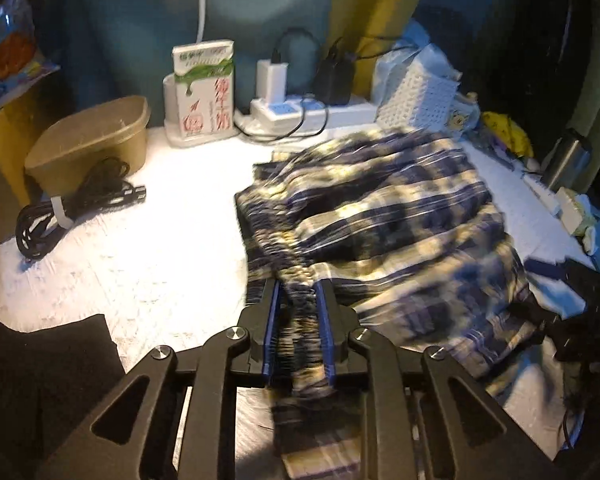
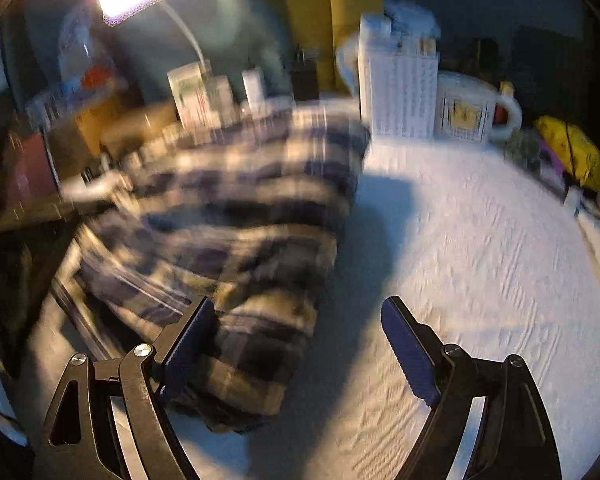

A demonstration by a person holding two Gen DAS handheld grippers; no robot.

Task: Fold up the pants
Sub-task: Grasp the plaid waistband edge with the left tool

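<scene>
Fingers [image 1: 327,320] of the left gripper [image 1: 298,292] clench a bunched fold of the plaid pants [image 1: 380,208] heaped at centre frame on the white counter [image 1: 140,248], while the right gripper [image 2: 300,344] gapes empty at their lower edge, so that thin pinch could slip under a pull.

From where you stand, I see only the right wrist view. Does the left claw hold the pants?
Observer: Yes. The left claw is shut on a bunched strip of the plaid pants.
Operator: What lies left of the pants there?
Observer: A coiled black cable, in front of a tan tub.
Operator: Is the power strip near the cloth?
Observer: The white power strip sits behind the pants, by the wall.
</scene>
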